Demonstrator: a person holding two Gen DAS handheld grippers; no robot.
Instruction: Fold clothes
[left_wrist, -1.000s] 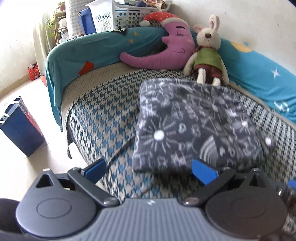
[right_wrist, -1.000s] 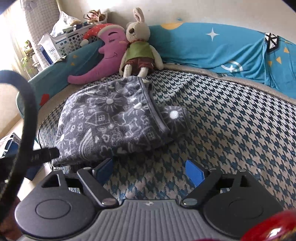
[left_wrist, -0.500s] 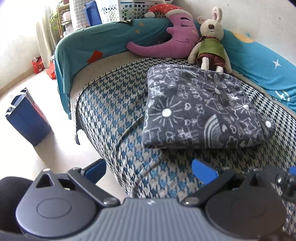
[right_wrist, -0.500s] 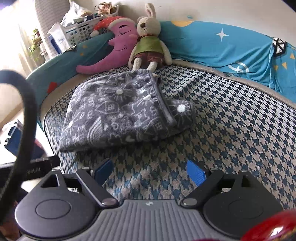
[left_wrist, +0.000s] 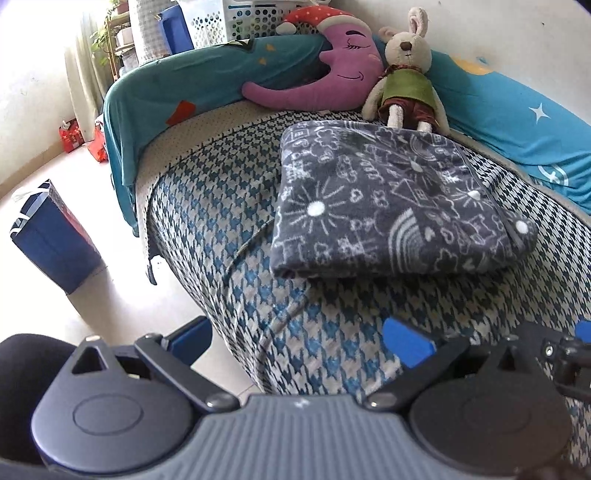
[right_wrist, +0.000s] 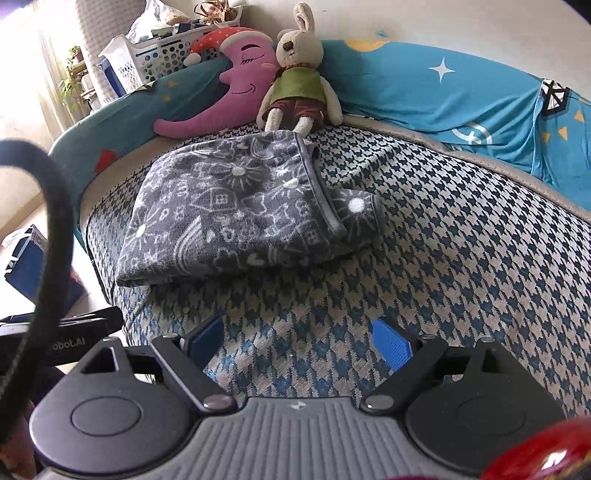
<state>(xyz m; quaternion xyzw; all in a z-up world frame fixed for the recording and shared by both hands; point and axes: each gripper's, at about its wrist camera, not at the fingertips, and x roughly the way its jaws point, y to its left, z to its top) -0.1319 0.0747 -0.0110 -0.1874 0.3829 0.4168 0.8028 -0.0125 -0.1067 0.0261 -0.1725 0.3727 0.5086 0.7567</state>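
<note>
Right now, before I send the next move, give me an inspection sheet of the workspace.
Surface: houndstooth bed cover, bare in front of both tongs.
Job's things: grey doodle-print garment, folded, lying flat; one part sticks out at its right side.
Clutter: moon pillow and stuffed rabbit, whose feet touch the garment's far edge.
Grippers: left tongs open, empty; right tongs open, empty.
Cables: black cable at left of right view.
Surroundings: blue bag on floor, white baskets behind.

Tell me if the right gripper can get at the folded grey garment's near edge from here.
Probably yes: the right gripper is open and empty, and only bare houndstooth cover lies between it and the garment.
</note>
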